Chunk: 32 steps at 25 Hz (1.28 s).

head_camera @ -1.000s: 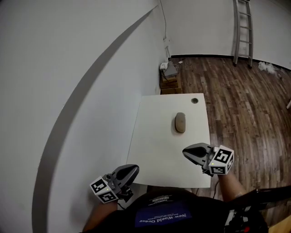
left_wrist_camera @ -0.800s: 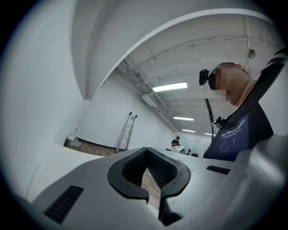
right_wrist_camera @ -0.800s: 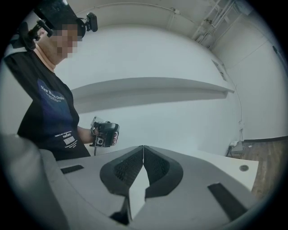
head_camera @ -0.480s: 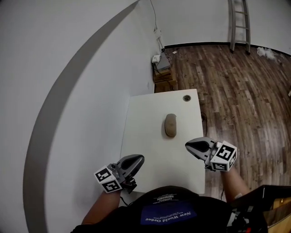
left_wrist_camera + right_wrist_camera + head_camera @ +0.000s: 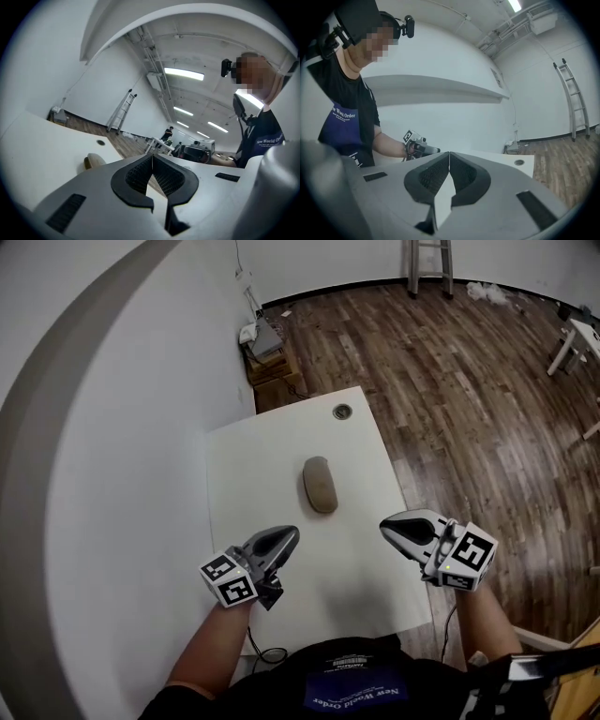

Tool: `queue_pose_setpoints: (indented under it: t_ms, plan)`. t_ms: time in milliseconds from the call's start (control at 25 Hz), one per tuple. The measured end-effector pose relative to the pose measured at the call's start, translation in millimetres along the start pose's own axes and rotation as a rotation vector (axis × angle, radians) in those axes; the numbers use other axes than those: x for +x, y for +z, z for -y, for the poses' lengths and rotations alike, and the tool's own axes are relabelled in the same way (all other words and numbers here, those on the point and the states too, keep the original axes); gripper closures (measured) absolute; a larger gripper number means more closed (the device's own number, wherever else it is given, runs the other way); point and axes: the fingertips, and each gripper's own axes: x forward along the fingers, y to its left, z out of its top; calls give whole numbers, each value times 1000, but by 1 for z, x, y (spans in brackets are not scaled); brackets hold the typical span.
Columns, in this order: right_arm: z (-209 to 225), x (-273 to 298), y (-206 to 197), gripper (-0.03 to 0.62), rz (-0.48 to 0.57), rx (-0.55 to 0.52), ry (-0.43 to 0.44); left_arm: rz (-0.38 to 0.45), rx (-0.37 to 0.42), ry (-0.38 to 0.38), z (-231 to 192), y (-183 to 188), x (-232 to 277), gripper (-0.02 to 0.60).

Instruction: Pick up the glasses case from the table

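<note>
The tan oval glasses case [image 5: 320, 485] lies in the middle of the white table [image 5: 244, 474]; its end also shows in the left gripper view [image 5: 93, 161]. My left gripper [image 5: 289, 538] hovers over the table's near left part, short of the case, jaws shut and empty [image 5: 152, 157]. My right gripper [image 5: 387, 525] hangs at the table's right edge, near right of the case, with its jaws closed together on nothing [image 5: 449, 153]. The right gripper view looks across at the left gripper [image 5: 423, 146]; the case is hidden there.
A round cable hole [image 5: 342, 412] sits near the table's far edge. A white wall runs along the left. Behind the table, boxes and a device [image 5: 267, 362] stand on the wooden floor, with a ladder [image 5: 429, 263] farther back and white furniture [image 5: 577, 338] at the right.
Both grippers have come in over the table toward the case, the left from beyond the near left corner. The head view has swung, so the table now sits tilted and closer.
</note>
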Motion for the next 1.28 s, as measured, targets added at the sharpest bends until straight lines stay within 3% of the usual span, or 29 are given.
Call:
queue_pose_setpoints:
  t_ms: [200,400,600,680,840,1280]
  plan:
    - [43,20,-37,592,-24,48,-44,-25,-84,64,-76,-28,36,518]
    - [54,47,-51,592,-36,61,-2,-90,-195,173,-130,-55,54,466]
    - [65,49,-66,592,-45,87,20,-148,-271,250,-164,-79,73,366]
    - [72,49,-73,592,-50,103,13,-174,-287,257,-175,-85,82,319]
    - [84,48,-87,592,-56,131,1,-218,-296,262,-190,-95,99,282]
    - [111,69,-101,592,-57,152,16,-285,-295,222,-221,-100,144,270]
